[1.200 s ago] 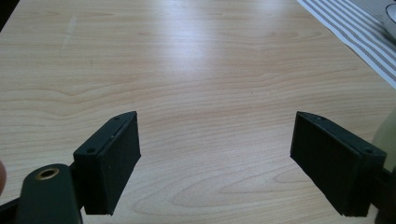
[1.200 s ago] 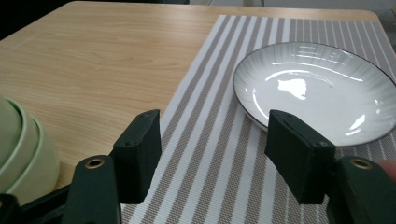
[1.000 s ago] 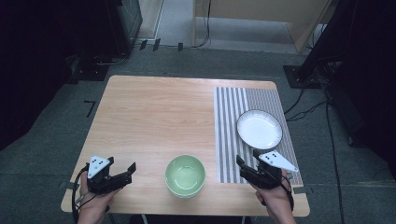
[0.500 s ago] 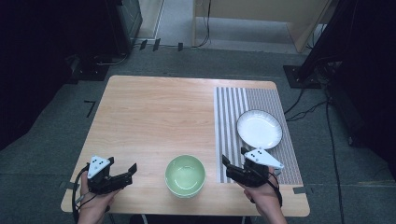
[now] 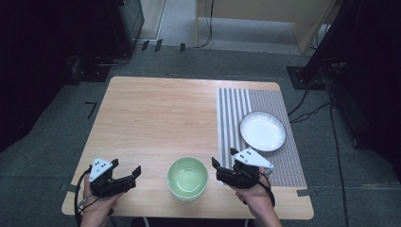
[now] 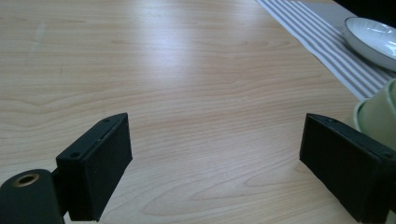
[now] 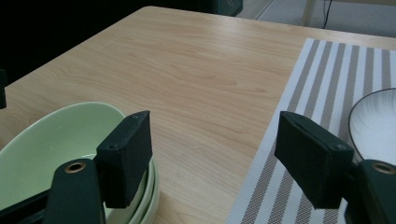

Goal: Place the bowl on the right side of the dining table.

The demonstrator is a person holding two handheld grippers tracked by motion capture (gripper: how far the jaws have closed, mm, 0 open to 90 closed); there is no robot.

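A pale wooden surface (image 5: pixel 156 118) carries a green bowl (image 5: pixel 187 178) at lower centre and a striped placemat (image 5: pixel 236 113) at right.

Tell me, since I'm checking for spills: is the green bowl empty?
Empty: the green bowl sits upright and its bare inside shows.

I work in what looks like a lab or recording studio: my bare wooden table (image 5: pixel 156 118) stands on grey carpet (image 5: pixel 56 189), with dark equipment stands (image 5: pixel 331 42), cables (image 5: pixel 307 106) and tape marks (image 5: pixel 91 109) around it.
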